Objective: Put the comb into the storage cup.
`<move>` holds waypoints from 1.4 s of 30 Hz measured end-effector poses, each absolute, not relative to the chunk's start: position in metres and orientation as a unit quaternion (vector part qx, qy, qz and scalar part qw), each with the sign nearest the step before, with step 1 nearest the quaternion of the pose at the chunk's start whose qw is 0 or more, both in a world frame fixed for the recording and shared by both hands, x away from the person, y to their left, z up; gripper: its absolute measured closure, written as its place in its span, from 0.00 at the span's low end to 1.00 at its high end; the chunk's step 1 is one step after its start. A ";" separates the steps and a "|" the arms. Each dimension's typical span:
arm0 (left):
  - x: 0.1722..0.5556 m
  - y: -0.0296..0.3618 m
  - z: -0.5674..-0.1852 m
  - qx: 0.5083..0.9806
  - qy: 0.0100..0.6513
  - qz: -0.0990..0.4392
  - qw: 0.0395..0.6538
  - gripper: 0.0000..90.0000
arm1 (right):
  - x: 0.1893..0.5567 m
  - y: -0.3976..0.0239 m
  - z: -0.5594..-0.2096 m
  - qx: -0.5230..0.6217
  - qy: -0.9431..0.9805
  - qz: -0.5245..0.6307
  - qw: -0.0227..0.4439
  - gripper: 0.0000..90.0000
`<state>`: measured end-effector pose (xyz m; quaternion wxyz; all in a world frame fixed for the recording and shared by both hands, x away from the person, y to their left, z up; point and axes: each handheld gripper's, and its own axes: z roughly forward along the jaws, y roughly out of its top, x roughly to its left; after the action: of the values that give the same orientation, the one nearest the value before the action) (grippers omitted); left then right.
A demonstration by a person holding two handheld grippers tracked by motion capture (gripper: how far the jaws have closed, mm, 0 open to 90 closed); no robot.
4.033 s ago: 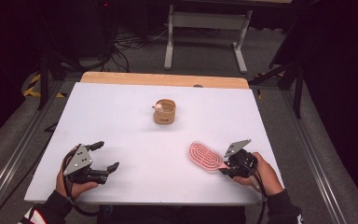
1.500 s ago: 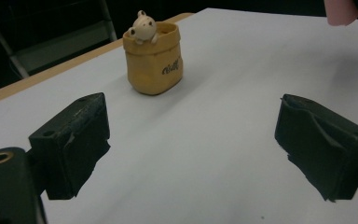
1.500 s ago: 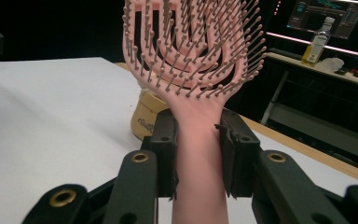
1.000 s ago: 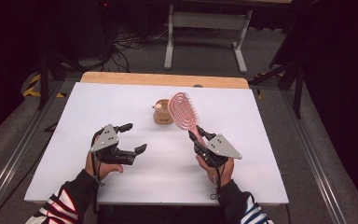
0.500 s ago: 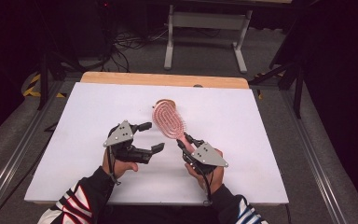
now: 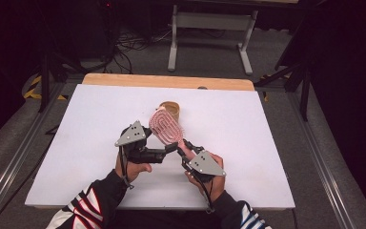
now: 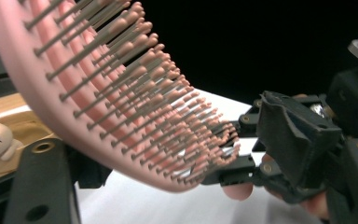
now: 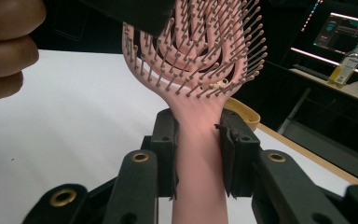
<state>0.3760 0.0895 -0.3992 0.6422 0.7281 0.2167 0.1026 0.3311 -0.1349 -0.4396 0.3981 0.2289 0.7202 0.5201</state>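
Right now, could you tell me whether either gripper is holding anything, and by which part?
The right gripper clamps the pink hairbrush by its handle. The left gripper has been closing around the brush head, but a grip there cannot be told.

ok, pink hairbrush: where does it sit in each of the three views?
High view: pink hairbrush at table centre, between the two grippers, head tilted up.
Left gripper view: bristled head sweeps from upper left down to centre.
Right gripper view: handle clamped upright between the right gripper pads, head at top centre.
Shared landmark: tan wooden dish behind the brush, also at and.
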 end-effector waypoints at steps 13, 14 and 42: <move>0.379 0.088 -0.398 0.704 0.243 0.082 0.662 0.63 | 0.333 -0.134 -0.443 0.243 0.723 0.502 0.408 0.78; 0.378 0.088 -0.399 0.705 0.240 0.079 0.663 0.63 | 0.333 -0.134 -0.443 0.243 0.723 0.502 0.408 0.78; 0.368 0.090 -0.397 0.718 0.195 0.103 0.660 0.70 | 0.332 -0.130 -0.445 0.236 0.745 0.494 0.382 0.77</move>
<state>0.3682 0.0902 -0.3967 0.6605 0.7178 0.1948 0.1030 0.3323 -0.1301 -0.4446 0.3822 0.2357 0.7449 0.4935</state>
